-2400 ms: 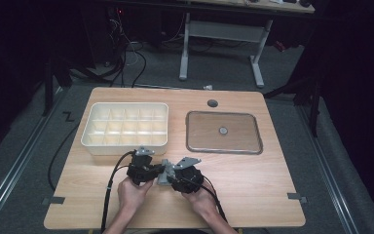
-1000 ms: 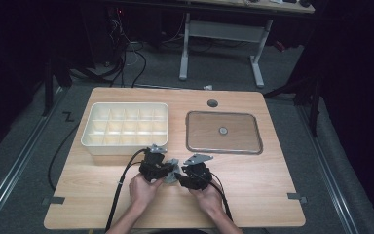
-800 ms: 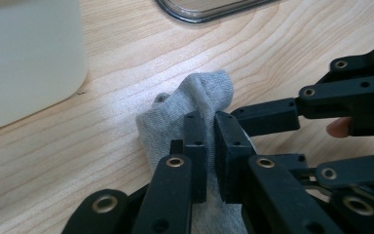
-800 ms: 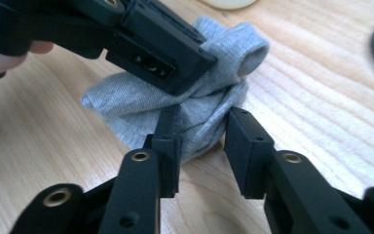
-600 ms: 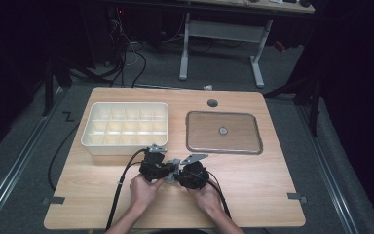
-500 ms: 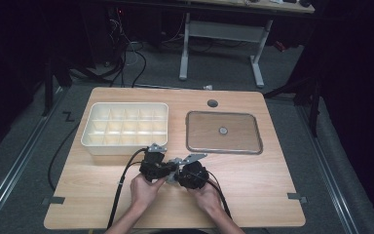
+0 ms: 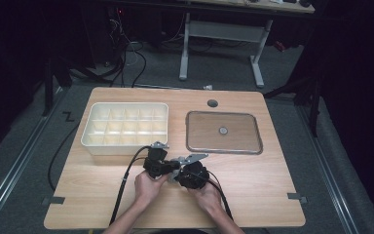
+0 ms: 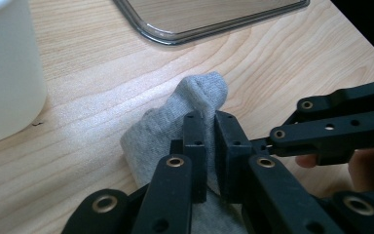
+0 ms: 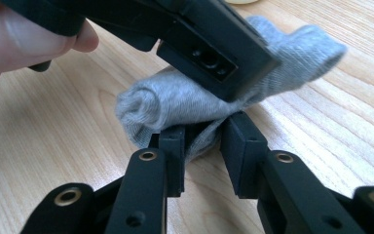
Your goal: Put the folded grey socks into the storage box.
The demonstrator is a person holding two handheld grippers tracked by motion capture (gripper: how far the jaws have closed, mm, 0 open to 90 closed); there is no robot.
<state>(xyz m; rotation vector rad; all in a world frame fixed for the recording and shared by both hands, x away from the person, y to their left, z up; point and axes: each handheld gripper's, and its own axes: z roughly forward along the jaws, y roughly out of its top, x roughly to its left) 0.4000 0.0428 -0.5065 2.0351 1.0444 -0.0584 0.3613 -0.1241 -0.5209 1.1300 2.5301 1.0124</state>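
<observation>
Our left gripper (image 8: 207, 146) clamps the grey sock (image 8: 175, 122) on the table (image 7: 272, 170), near the front edge, hand low and angled inward. Our right gripper (image 9: 202, 141), facing it, has been opening slightly, jaws pinching the sock's rolled end.

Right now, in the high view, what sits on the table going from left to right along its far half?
White divided tray → small round hole in the tabletop → clear flat lid with a centre knob.
</observation>
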